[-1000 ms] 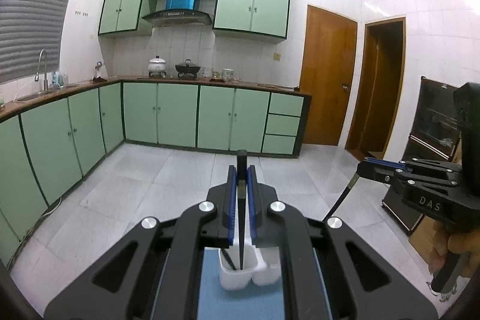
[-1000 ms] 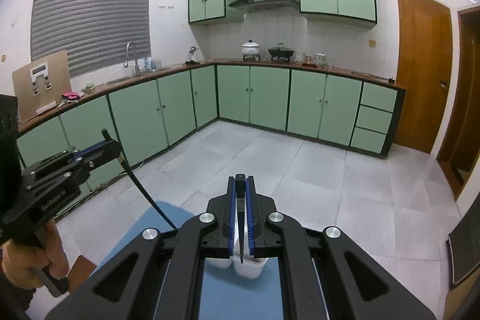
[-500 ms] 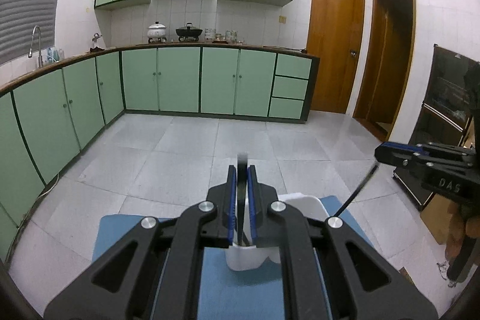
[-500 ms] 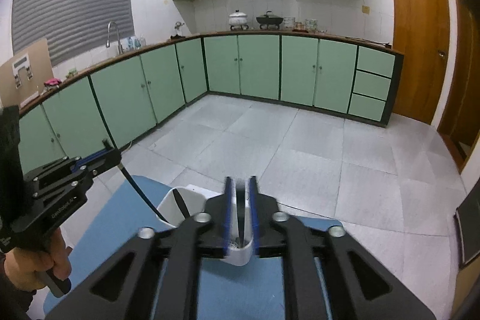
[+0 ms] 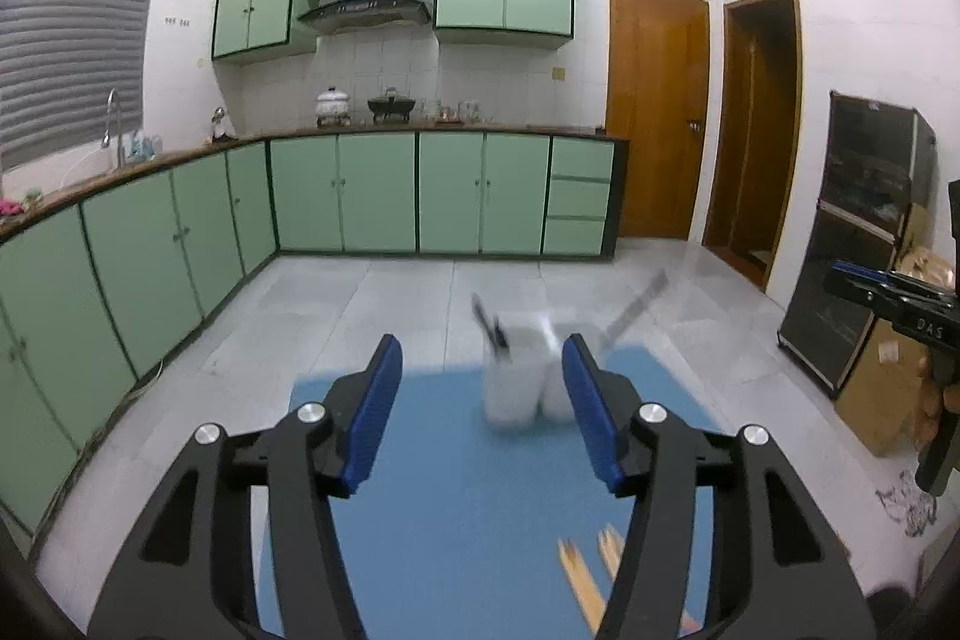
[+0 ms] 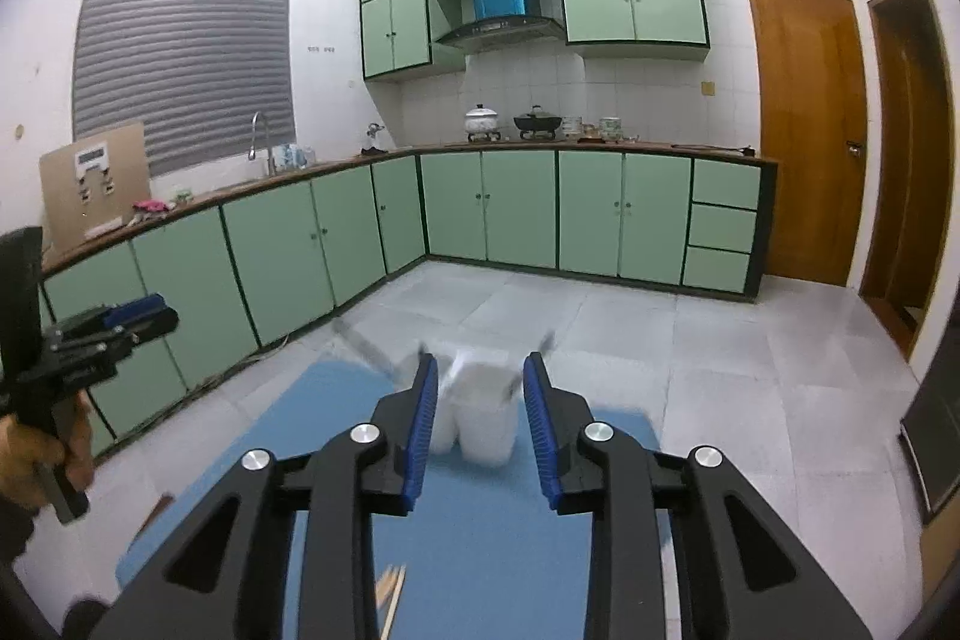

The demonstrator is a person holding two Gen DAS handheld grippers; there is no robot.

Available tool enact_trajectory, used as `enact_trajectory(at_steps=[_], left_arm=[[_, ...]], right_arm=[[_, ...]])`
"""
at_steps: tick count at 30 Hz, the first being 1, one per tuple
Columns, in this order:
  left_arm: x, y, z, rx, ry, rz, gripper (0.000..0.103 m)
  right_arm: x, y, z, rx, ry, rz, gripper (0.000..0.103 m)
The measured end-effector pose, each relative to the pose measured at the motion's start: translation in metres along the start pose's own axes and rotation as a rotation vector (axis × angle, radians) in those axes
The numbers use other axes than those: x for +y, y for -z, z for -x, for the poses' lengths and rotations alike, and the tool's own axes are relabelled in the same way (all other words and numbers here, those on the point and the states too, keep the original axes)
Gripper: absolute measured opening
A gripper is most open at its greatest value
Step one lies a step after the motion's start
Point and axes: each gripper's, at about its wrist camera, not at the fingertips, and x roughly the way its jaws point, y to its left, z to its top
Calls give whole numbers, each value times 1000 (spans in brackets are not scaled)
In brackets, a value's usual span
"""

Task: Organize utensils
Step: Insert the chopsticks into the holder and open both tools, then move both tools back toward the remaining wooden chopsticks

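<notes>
Both grippers have let go of the dark sticks they pinched a second ago and have pulled back from the white holder; their jaws have just been opening. The left gripper (image 5: 483, 388) stands about half open, the right gripper (image 6: 477, 400) narrower, each with ribbed blue pads and nothing between them. Nearest, at 5 o'clock on the smooth blue mat (image 5: 456, 490), lie pale wooden chopsticks (image 5: 585, 574). At 12 o'clock the blurred white plastic holder (image 6: 480, 418) stands upright, dark utensils (image 5: 489, 325) leaning out. Beyond are green cabinets (image 6: 522, 214).
</notes>
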Motion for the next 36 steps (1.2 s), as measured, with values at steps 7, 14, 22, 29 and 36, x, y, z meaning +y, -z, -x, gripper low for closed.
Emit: enact_trajectory(at_steps=[7, 14, 22, 29, 36], left_arm=[[-35, 159, 64, 110, -29, 28, 55], [-76, 251, 61, 283, 2, -43, 53], [-83, 269, 41, 355, 6, -77, 51], [-92, 270, 30, 349, 7, -60, 50], [-93, 268, 19, 338, -23, -23, 49]], right_arm=[[40, 158, 47, 123, 34, -68, 29], [85, 245, 46, 263, 2, -57, 29], [92, 252, 35, 287, 0, -47, 29], [93, 258, 28, 297, -7, -47, 29], [95, 262, 16, 310, -3, -25, 29]])
